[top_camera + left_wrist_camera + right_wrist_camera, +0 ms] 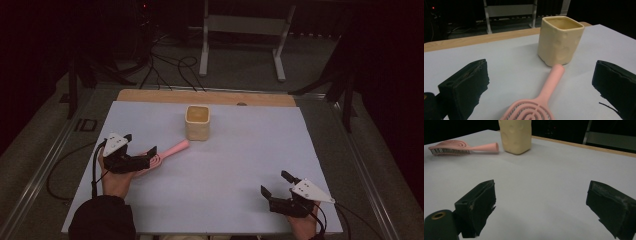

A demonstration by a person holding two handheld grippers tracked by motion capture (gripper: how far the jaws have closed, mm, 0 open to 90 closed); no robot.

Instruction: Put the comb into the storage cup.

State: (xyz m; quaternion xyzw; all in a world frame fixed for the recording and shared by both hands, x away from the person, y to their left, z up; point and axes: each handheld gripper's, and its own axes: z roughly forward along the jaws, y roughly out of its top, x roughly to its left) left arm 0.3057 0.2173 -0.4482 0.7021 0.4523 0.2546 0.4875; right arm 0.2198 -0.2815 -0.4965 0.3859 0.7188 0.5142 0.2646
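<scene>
My left gripper is spread wide over the brush, jaws either side of its head, not pinching yet. Brush lies flat on the mat, handle tip right by the cup, prob. touching, hard to tell. Right gripper is also gaping, nothing in it, parked near the mat's front edge, well apart from both. So early days: nothing lifted. Left to do, I'd guess: close on the brush, lift, drop it in the cup.
</scene>
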